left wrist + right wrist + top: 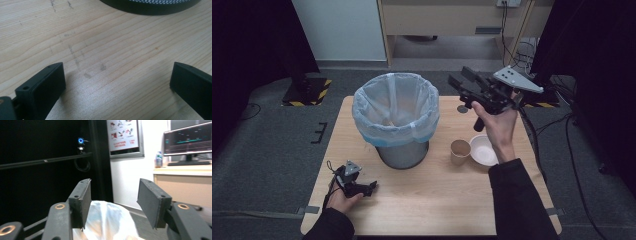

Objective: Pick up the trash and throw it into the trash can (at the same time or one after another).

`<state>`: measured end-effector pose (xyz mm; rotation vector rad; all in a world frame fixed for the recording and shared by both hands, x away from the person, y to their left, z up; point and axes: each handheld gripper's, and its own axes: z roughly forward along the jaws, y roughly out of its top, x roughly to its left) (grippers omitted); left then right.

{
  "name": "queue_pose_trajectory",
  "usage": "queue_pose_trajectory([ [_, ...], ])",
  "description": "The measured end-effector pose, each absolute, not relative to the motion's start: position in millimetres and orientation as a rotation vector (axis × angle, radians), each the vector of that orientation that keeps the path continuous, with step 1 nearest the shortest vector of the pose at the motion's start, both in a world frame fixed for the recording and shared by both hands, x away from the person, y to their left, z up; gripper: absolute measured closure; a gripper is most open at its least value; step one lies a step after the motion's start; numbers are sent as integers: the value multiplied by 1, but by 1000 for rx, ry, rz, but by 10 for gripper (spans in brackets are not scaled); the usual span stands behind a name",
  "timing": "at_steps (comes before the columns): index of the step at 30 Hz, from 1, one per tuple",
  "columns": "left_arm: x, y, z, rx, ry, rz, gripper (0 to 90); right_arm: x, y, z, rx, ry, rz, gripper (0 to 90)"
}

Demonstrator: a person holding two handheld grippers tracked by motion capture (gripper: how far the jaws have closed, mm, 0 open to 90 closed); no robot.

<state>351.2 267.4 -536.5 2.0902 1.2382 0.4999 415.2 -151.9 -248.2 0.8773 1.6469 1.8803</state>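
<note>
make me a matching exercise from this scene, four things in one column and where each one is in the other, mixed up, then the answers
Things:
1. bin
2. paper cup
3. right gripper
4. left gripper

Places:
A. held up in the air, right of the bin's rim
B. low on the table, near its front left
C. standing mid-table, lined with a pale bag
D. on the table beside the white bowl

Pairs: 1-C, 2-D, 3-A, 4-B

Grey carpet (272, 145) surrounds the pale wooden desk (437, 200). Black curtains (242, 40) hang at both sides. Beyond stand a white wall (342, 27), a wooden cabinet (447, 17), a monitor (188, 140) and a poster (124, 133).
</note>
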Motion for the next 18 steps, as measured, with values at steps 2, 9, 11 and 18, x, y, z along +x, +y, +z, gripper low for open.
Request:
queue_pose_trajectory([
  [2, 351, 267, -536, 2091, 1238, 499, 0, 409, -165, -251, 890, 1654, 1856, 416],
  [9, 351, 267, -537, 2089, 1239, 501, 0, 393, -209, -274, 961, 1658, 1772, 399],
  [11, 351, 267, -537, 2089, 1240, 501, 0, 392, -221, -285, 989, 1657, 1753, 394],
  [18, 351, 267, -537, 2089, 1240, 501, 0, 394, -247, -332, 1077, 1704, 1618, 383],
])
